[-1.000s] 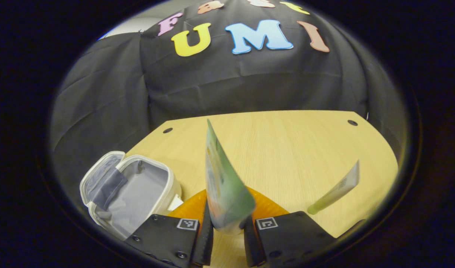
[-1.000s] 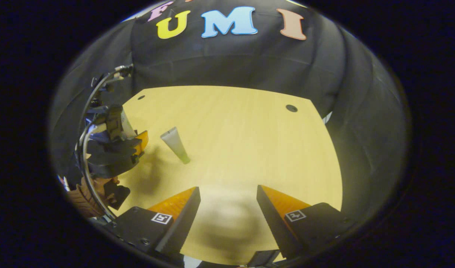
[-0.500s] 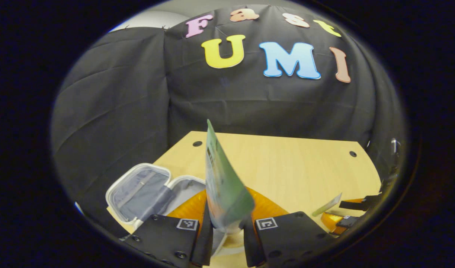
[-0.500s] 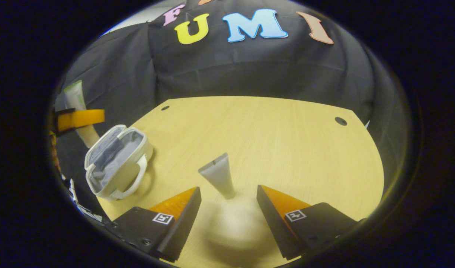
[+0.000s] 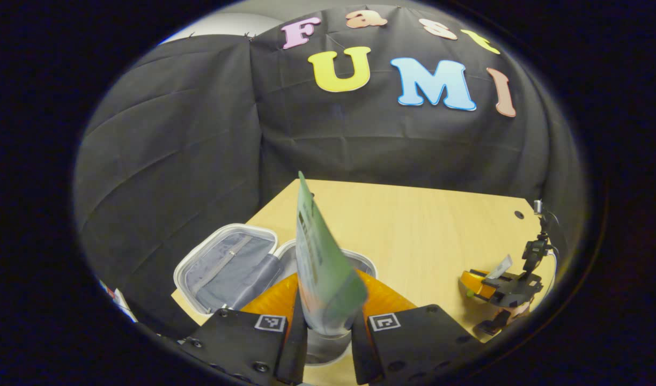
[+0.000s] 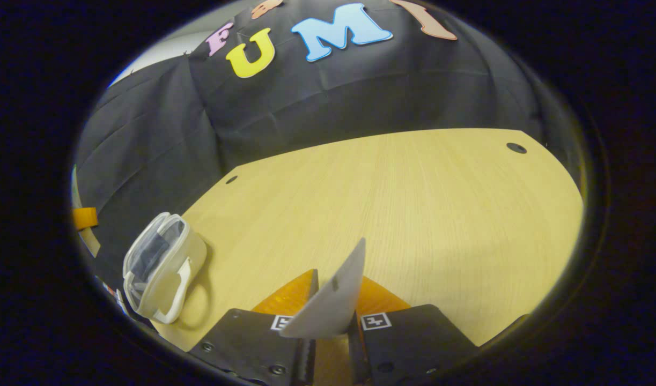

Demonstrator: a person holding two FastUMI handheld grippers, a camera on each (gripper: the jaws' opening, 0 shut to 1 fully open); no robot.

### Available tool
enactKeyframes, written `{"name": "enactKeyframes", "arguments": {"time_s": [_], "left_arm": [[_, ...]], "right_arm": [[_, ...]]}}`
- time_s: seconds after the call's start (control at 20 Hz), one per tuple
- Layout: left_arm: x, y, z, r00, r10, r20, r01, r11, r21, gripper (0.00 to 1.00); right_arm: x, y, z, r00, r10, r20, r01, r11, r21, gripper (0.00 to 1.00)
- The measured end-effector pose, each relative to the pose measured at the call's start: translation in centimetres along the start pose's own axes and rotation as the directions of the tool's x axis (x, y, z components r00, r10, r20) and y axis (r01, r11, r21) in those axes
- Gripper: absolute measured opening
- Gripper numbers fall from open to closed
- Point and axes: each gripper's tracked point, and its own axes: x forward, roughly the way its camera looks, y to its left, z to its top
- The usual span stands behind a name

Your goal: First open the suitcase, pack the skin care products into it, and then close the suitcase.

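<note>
In the left gripper view my left gripper [image 5: 328,327] is shut on a green skin care tube [image 5: 322,262] that stands upright between its fingers. Just below and beyond it the small white suitcase [image 5: 226,262] lies open, its grey lining showing. In the right gripper view my right gripper [image 6: 330,327] is shut on a grey skin care tube [image 6: 333,295], lifted off the wooden table [image 6: 403,198]. The open suitcase [image 6: 161,265] sits at the table's left edge there. The right gripper [image 5: 494,284] with its tube also appears far right in the left gripper view.
The wooden table [image 5: 429,230] has small round holes near its corners [image 6: 516,147]. The black cloth wall closes off the back and left. The suitcase rests close to the table's left front edge.
The right gripper has shut on the grey tube and lifted it off the table. The left gripper has carried the green tube further over the open suitcase.
</note>
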Motion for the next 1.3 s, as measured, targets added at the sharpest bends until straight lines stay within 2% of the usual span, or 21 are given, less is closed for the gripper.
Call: {"name": "enactKeyframes", "arguments": {"time_s": [0.1,0.25,0.4,0.5,0.55,0.65,0.8,1.0,1.2,1.3], "left_arm": [[0.2,0.1,0.0,1.000,-0.014,0.003,0.014,1.000,-0.001,0.42],[0.6,0.7,0.9,0.999,-0.029,0.019,0.030,0.999,-0.021,0.42],[2.0,3.3,2.0,0.999,-0.009,0.034,0.010,1.000,-0.028,0.42],[3.6,5.5,1.7,1.000,0.002,0.019,-0.002,0.999,-0.037,0.43],[4.3,6.4,1.4,1.000,0.001,0.008,0.000,0.999,-0.048,0.42],[5.9,8.5,0.6,1.000,0.005,-0.019,-0.006,0.998,-0.067,0.42],[7.5,11.0,-1.8,0.995,0.011,-0.097,-0.019,0.996,-0.085,0.42],[8.9,12.6,-5.5,0.973,-0.004,-0.229,-0.016,0.996,-0.082,0.42],[9.2,13.8,-8.6,0.946,0.009,-0.325,-0.016,1.000,-0.018,0.42],[9.3,14.0,-9.4,0.931,0.014,-0.366,-0.011,1.000,0.009,0.43]], "right_arm": [[-1.2,0.6,0.8,1.000,-0.008,0.007,0.008,1.000,-0.001,0.28],[-4.3,4.1,4.7,0.996,0.037,0.083,-0.041,0.997,0.059,0.27],[-6.5,10.4,8.9,0.980,0.087,0.180,-0.097,0.994,0.052,0.27],[-7.1,15.7,11.7,0.955,0.144,0.260,-0.162,0.986,0.047,0.27],[-7.0,18.4,12.0,0.947,0.178,0.268,-0.200,0.978,0.056,0.27],[-5.4,22.7,10.7,0.946,0.224,0.232,-0.247,0.966,0.074,0.27],[-3.1,25.8,7.4,0.961,0.237,0.141,-0.255,0.958,0.132,0.27],[-1.7,27.8,3.6,0.968,0.246,0.050,-0.251,0.945,0.210,0.27],[-1.0,30.2,0.8,0.952,0.305,-0.036,-0.283,0.917,0.283,0.27],[-0.7,30.4,-0.9,0.951,0.297,-0.092,-0.257,0.918,0.303,0.28]]}}
